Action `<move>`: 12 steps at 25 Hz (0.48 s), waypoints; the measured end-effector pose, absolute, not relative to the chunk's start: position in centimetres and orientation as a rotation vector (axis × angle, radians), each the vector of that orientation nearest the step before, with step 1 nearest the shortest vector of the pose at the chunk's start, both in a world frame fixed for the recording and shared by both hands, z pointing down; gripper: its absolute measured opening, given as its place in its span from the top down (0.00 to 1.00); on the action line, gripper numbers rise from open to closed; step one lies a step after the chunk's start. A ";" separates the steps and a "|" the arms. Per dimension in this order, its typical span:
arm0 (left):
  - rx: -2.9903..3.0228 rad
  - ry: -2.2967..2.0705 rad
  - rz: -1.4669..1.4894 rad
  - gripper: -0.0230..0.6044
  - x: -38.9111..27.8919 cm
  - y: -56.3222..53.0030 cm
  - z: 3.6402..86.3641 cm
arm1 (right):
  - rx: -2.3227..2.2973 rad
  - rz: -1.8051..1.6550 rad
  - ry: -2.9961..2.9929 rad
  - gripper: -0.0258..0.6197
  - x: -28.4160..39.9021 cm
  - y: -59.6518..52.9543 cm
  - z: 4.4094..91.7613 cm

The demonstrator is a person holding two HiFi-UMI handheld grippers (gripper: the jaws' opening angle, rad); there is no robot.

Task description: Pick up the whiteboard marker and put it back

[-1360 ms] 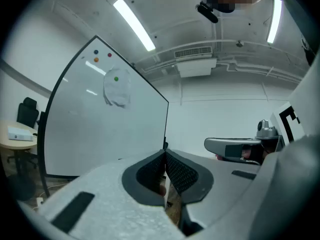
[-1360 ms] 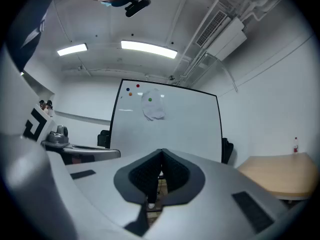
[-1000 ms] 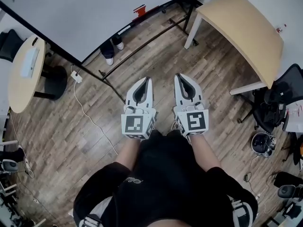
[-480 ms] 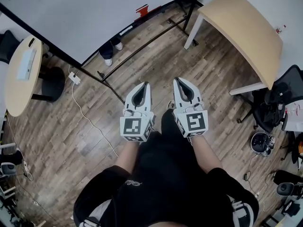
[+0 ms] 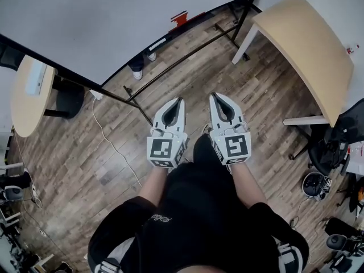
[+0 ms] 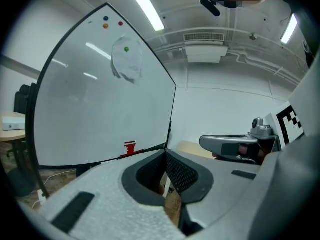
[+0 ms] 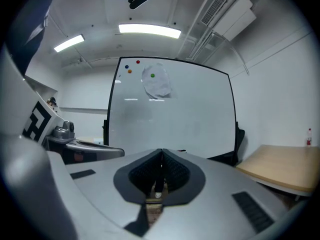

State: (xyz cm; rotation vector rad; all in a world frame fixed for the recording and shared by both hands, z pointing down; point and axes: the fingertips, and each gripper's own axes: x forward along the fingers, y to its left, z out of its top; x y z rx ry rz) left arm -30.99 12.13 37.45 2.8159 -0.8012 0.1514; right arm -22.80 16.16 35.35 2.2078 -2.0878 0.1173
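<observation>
Reaching forward from the lower middle of the head view, two bare forearms come out of black sleeves and carry the left gripper (image 5: 180, 100) and the right gripper (image 5: 214, 94) side by side, near each other but apart, both pointing toward the top of the frame and held close to level over the wooden floor (image 5: 102, 152). Each marker cube faces up at the camera. In the left gripper view the left gripper (image 6: 166, 152) has its tips pressed together with nothing held, only floor showing through the hollow behind them. The right gripper (image 7: 161, 151) likewise has its tips meeting, and nothing is clamped.

A whiteboard (image 5: 114, 21) on a black frame fills the upper left of the head view. On its bottom ledge stands a small red thing (image 5: 181, 18), and left of it lies a short pale bar (image 5: 157, 43); whether either is the whiteboard marker is too small to tell. Coloured magnets (image 7: 138, 62) dot the board's top, and a green one pins a pale crumpled sheet (image 7: 156, 85). A person's white shoes (image 5: 136, 73) show under the board. A tan table (image 5: 307, 44) sits at the upper right, a round table (image 5: 23, 95) at the left edge, and a white cable (image 5: 111, 144) trails across the floor
</observation>
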 end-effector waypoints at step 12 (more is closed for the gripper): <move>2.775 -0.804 0.372 0.96 -18.3 5.1 40.1 | 2.140 0.217 -2.163 0.96 -10.2 9.5 37.4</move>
